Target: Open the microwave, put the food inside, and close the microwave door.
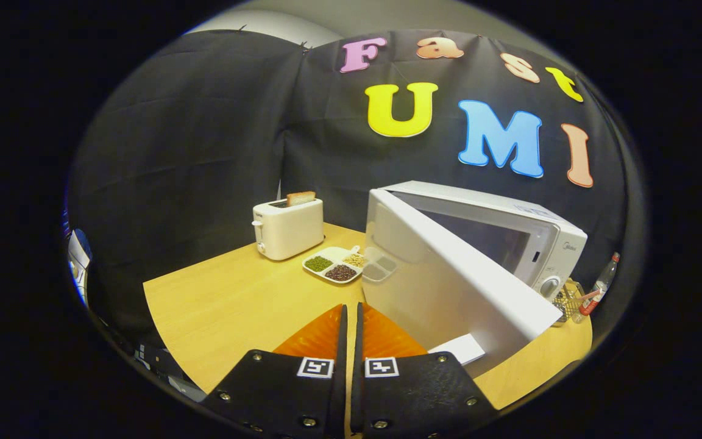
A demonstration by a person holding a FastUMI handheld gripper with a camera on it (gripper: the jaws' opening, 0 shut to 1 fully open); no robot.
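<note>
So the microwave [546, 244] was sitting on the right side of the wooden counter [229, 305], white all over, with a round knob on its control panel at the far right end. Its door [448, 274] was swung wide open toward the camera, hinged on the left, so the cavity behind it was exposed and looked dark and shadowy. The door's window panel picked up a faint reflection of the divided plate next to it.

The food, as far as I could tell, was that white divided plate [336, 265] with green, dark reddish and pale beans in separate sections. It was lying flat on the counter, just left of the open door's hinge edge and right in front of the white toaster [288, 228], which had a slice of toast [300, 197] poking out of the top. So the plate was outside the microwave.

The gripper [351, 341] was held low over the near edge of the counter, pointing roughly at the plate and the door's hinge side. Its fingers were closed nearly together with only a thin slit between them, nothing pinched in there. The plate was well beyond the fingertips.

Off past the microwave's right end there was a small wire basket [567, 300] and a bottle [601, 283].
</note>
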